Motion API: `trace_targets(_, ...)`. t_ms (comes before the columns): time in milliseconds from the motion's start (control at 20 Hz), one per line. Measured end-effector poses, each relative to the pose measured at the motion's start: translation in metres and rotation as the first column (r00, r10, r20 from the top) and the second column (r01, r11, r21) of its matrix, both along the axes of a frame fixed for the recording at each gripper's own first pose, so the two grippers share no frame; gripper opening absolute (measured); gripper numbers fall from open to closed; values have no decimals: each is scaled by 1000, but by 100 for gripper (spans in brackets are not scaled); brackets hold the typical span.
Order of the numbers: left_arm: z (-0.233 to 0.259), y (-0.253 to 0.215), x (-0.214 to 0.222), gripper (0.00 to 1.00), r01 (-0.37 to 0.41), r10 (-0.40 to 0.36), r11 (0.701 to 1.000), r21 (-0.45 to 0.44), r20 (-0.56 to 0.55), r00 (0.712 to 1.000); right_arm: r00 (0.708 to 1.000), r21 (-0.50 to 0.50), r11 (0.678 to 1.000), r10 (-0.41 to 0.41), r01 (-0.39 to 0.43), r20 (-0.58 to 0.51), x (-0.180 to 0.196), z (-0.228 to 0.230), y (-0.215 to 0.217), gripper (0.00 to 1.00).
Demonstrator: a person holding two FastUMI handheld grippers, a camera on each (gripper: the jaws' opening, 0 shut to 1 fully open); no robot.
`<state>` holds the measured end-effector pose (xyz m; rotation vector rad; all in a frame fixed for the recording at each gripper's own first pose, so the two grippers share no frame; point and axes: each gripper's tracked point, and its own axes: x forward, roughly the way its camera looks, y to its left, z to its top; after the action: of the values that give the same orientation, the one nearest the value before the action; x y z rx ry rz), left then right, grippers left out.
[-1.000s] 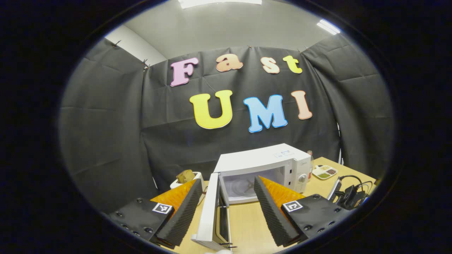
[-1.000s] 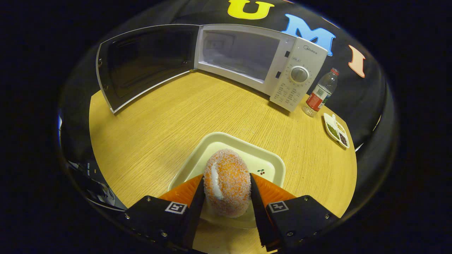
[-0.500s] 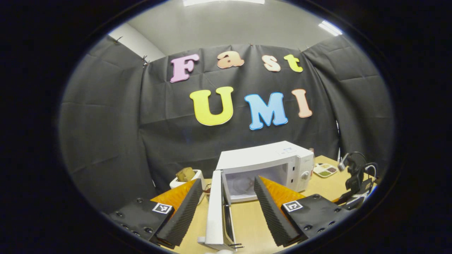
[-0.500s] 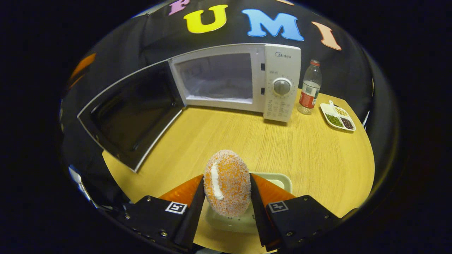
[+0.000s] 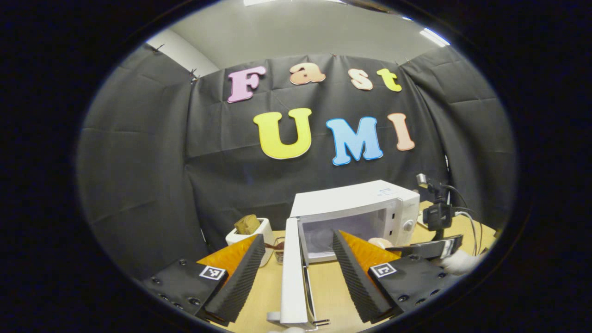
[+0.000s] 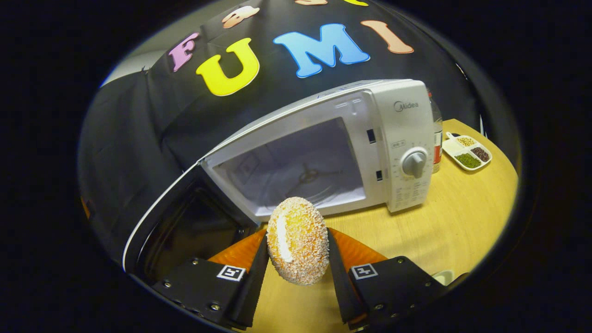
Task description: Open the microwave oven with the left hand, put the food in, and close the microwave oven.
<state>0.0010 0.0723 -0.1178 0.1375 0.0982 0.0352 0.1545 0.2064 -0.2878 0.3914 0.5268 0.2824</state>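
The table (image 6: 462,217) carries the microwave (image 6: 397,134), which fills the upper middle of my right gripper view with its cavity (image 6: 296,166) gaping at about 12 o'clock from my right gripper (image 6: 296,252). Its door (image 6: 185,231) swings out toward 9 o'clock; in the left gripper view I see the door edge-on, standing between my left gripper's fingers.

My right gripper is clamped on the bun (image 6: 297,240), both fingers pressing its flanks. The bun is held in the air above the table, just in front of the cavity's lower lip, long axis upright in the view and so square to the squeeze. From here the way in is straight ahead and slightly up, I judge, over the sill onto the turntable (image 6: 314,178).

My left gripper (image 5: 296,263) is spread wide and holds nothing. It sits by the door, so it is the nearer hand for closing, while the right is plainly nearer the cavity. A bottle (image 6: 436,134) and a small divided dish (image 6: 467,150) sit at 2 o'clock, well clear of the path.
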Motion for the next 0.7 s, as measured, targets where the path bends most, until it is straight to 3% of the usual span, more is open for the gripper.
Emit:
trace_targets(100, -8, 3, 1, 95, -2, 2, 1000, -11, -4, 1000, 997, 41, 997, -66, 65, 32, 25, -1, 15, 68)
trace_targets(300, -26, 11, -1, 100, 0, 0, 1000, -10, -26, 1000, 977, 93, 978, -193, 185, 90, 72, -5, 27, 68)
trace_targets(400, -31, 16, -4, 100, -9, 8, 1000, -10, -30, 1000, 958, 128, 956, -276, 264, 84, 94, -12, 23, 68)
trace_targets(550, -40, 28, -4, 100, -30, 30, 1000, -4, -42, 999, 905, 205, 897, -416, 392, 88, 117, -11, 15, 68)
trace_targets(700, -40, 39, -3, 100, -52, 53, 999, 5, -42, 998, 890, 214, 875, -454, 435, 48, 129, -26, 23, 68)
